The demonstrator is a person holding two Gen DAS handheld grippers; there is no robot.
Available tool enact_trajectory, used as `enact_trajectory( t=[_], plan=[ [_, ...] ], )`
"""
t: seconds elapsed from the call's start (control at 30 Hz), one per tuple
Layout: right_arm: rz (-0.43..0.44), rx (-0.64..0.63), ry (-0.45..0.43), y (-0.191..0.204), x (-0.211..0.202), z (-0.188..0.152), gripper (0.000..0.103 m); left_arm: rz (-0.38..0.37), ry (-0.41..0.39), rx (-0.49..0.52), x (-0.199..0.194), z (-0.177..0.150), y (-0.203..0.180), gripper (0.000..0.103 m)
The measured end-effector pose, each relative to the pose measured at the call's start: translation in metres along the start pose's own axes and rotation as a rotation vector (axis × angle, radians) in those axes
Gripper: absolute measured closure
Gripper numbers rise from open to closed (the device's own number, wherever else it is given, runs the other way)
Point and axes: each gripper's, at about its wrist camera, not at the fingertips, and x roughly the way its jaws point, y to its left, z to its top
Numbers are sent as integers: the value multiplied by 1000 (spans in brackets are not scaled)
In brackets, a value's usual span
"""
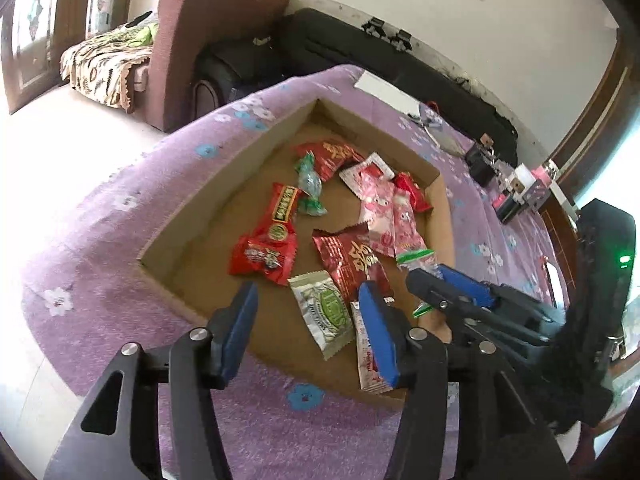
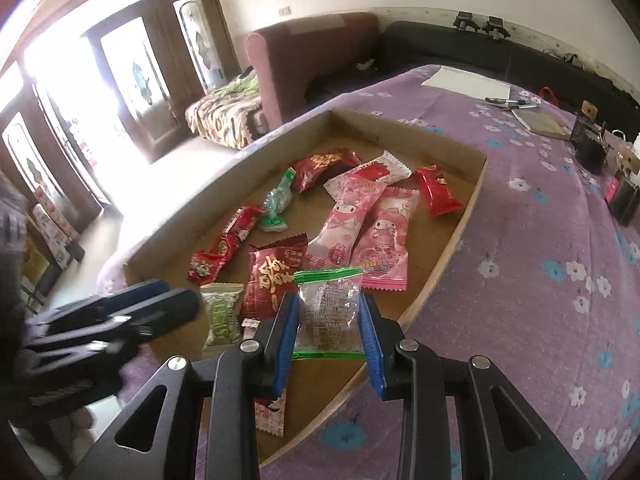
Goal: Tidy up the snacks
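Two grippers work over one shallow cardboard tray [image 1: 224, 200] on a purple flowered cloth [image 1: 120, 184].

From the left wrist, the left gripper [image 1: 308, 316] hangs over the near end of the tray with its blue pads apart and nothing between them. Just below it lie a green-and-white packet [image 1: 324, 316] and a dark red packet [image 1: 352, 260]. Farther in are two pink packets [image 1: 384, 216], a bright red packet [image 1: 264, 256] and a green twist-wrapped sweet [image 1: 310, 188]. All lie loose and overlapping, which suggests they were dropped in rather than arranged. At the right the right gripper [image 1: 424, 276] reaches in, carrying a clear packet with green edges [image 1: 416, 258].

From the right wrist, the right gripper [image 2: 330, 320] is partly closed on that clear packet [image 2: 328, 312], its pads pressing the two side edges. The packet hangs flat and upright between them, above the near corner of the tray [image 2: 476, 196]. Pinching the edges keeps the contents from being squashed, I think. The left gripper [image 2: 176, 300] shows at the lower left, blurred, beside the green-and-white packet [image 2: 222, 312].

The clear packet is probably the next snack to go into the tray; it is over the tray but not yet set down.
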Motion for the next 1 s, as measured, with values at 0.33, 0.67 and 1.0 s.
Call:
enact_trajectory(
  t=[0.33,0.67,1.0],
  plan=[
    [13,47,-57,-10,-19,1,59,12,-32,-20,-7,0,2,51],
    [-33,116,-146,-33,-56,-23,53,210,-193,98,-26,-7,-25,35],
    [-128,105,-167,-35,-72,-62,43,316,-285,165,-38,-10,-54,15]
  ],
)
